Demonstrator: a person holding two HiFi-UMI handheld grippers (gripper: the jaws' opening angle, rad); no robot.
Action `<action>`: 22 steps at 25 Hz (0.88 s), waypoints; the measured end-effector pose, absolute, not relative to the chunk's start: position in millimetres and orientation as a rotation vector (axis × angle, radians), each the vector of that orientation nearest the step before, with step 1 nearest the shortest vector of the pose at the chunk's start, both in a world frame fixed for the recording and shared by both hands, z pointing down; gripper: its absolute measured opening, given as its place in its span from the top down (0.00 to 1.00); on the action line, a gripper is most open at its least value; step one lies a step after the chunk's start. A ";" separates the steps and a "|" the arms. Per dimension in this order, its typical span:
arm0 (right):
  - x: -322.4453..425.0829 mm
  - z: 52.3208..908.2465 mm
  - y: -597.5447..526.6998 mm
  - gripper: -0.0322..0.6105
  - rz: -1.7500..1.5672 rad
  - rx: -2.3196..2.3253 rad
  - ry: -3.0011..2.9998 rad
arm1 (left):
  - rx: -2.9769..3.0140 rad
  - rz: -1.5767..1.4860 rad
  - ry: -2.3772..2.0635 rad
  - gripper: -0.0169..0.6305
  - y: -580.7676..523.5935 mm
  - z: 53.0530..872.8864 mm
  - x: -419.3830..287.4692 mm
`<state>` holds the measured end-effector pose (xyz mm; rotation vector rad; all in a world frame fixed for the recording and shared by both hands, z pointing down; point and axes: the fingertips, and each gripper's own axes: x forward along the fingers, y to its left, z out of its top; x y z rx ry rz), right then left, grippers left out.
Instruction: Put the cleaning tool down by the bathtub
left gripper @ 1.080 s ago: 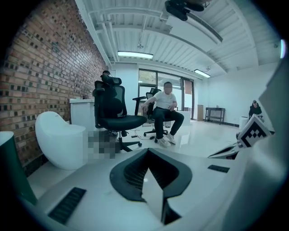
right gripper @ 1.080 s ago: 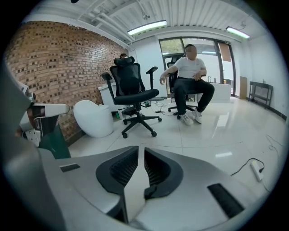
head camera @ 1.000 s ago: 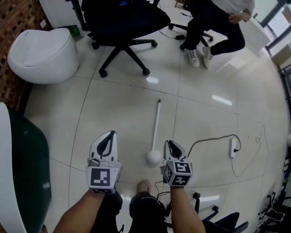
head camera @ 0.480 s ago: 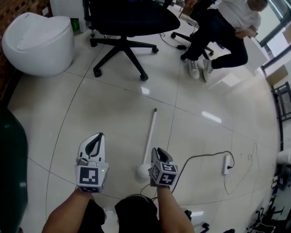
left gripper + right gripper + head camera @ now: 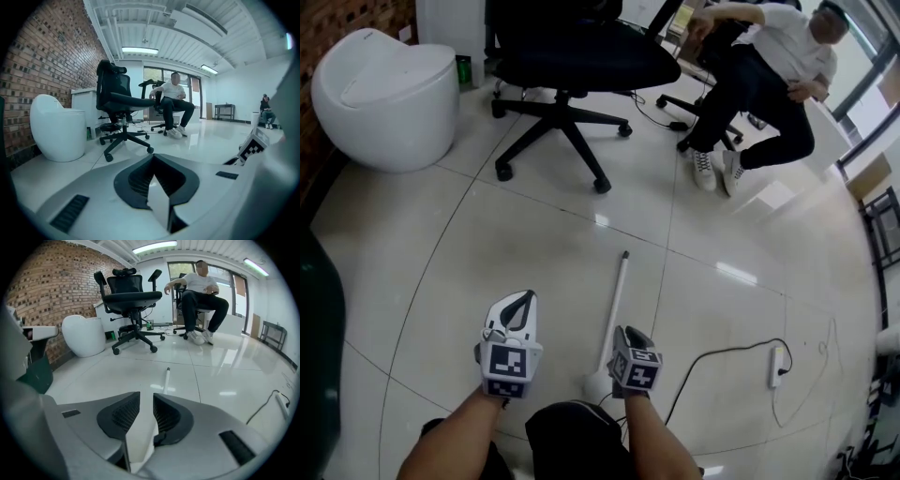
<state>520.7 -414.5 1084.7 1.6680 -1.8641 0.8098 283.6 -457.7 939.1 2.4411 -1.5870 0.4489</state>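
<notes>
The cleaning tool (image 5: pixel 612 314), a long white handle with a round white head, lies flat on the tiled floor. My right gripper (image 5: pixel 628 334) hovers just right of its head end, jaws opening with a clear gap. In the right gripper view the handle (image 5: pixel 166 378) runs away from that gap (image 5: pixel 146 395), and the pads do not press on it. My left gripper (image 5: pixel 517 296) hangs to the left of the tool, its jaws meeting at the tips (image 5: pixel 153 157) with nothing in them. The dark green bathtub (image 5: pixel 314 319) shows at the far left edge.
A white toilet (image 5: pixel 389 94) stands at the back left by the brick wall. A black office chair (image 5: pixel 572 66) is behind the tool. A seated person (image 5: pixel 759 75) is at the back right. A power strip (image 5: pixel 778 366) with its cable lies on the floor at the right.
The right gripper's jaws have come apart and the tool stays lying on the floor. Both grippers have drawn back a little, and the view has tilted up off the bathtub.
</notes>
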 end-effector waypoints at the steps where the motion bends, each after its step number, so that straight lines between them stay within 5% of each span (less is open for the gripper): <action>1: 523.2 1095.5 -414.7 0.77 0.816 1.658 -1.856 | 2.449 0.454 -1.572 0.97 -459.8 942.5 289.3; 22: 542.0 1254.3 -414.3 0.76 0.994 1.511 -1.583 | 2.430 0.476 -1.530 0.97 -467.3 948.9 300.4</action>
